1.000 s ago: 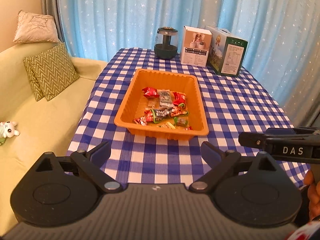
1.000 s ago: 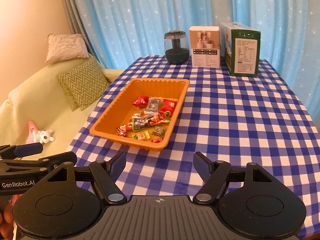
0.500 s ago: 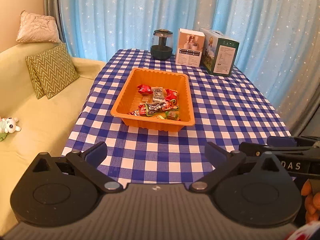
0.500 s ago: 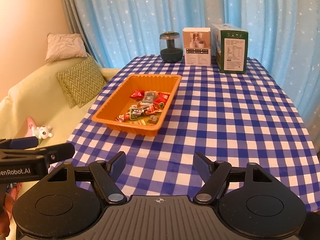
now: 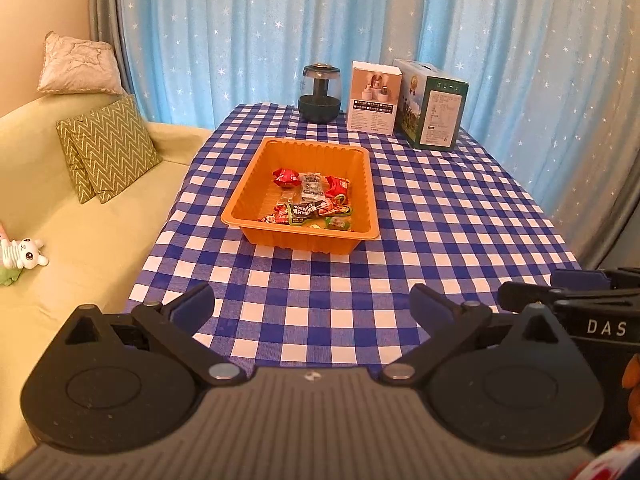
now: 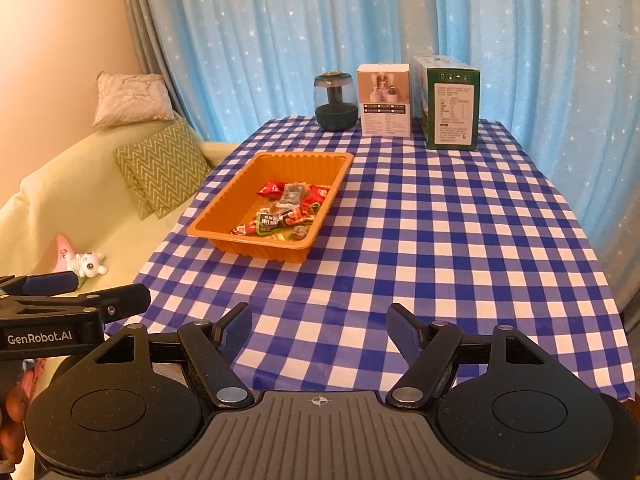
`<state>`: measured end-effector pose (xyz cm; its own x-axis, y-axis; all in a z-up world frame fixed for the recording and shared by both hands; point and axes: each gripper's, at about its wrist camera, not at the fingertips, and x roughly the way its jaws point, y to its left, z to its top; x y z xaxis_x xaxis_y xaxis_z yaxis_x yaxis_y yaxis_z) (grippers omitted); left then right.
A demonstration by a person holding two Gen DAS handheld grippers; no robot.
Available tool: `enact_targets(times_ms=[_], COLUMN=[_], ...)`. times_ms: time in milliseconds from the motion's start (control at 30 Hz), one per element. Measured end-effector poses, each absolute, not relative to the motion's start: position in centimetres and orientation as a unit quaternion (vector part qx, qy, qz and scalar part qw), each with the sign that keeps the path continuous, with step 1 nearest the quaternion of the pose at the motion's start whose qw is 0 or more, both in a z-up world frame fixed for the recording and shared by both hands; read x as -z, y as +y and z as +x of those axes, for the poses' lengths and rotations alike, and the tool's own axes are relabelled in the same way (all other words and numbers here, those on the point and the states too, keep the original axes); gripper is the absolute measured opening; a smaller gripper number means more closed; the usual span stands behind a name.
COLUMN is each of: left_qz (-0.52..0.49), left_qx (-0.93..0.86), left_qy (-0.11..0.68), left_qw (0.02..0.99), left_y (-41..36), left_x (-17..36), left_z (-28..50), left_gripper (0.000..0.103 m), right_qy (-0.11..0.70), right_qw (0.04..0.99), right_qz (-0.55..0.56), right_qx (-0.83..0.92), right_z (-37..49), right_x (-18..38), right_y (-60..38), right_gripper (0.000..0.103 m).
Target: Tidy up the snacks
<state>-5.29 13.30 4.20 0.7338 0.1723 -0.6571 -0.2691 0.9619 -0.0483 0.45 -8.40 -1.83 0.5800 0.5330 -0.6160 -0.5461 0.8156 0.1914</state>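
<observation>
The snacks (image 5: 310, 202) lie heaped in the near half of the orange tray (image 5: 245, 184), likely gathered there to keep them together; its far half is bare. Beyond the tray stand a dark jar (image 5: 319, 94), a white box (image 5: 374, 98) and a green box (image 5: 434, 110), well apart from it. Nearer than the tray, the left gripper (image 5: 312, 306) and right gripper (image 6: 319, 330) hover over the checked cloth (image 6: 440, 240), fingers spread wide and holding nothing, so the sorting looks done.
</observation>
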Motion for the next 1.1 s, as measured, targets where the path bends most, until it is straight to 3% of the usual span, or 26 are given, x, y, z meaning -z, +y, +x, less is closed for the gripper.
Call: enact_targets(times_ms=[1100], left_qz=[-0.082], left_qx=[-0.125], left_qy=[0.334], left_qw=[0.931], left_y=[12.45], left_x=[-4.50], left_z=[-5.89], left_gripper=[0.103], right_qy=[0.342], right_qw=[0.889], right_qz=[0.000], right_qx=[-0.305], right_z=[-0.22], right_x=[1.38], right_y=[-9.42], right_gripper=[0.074])
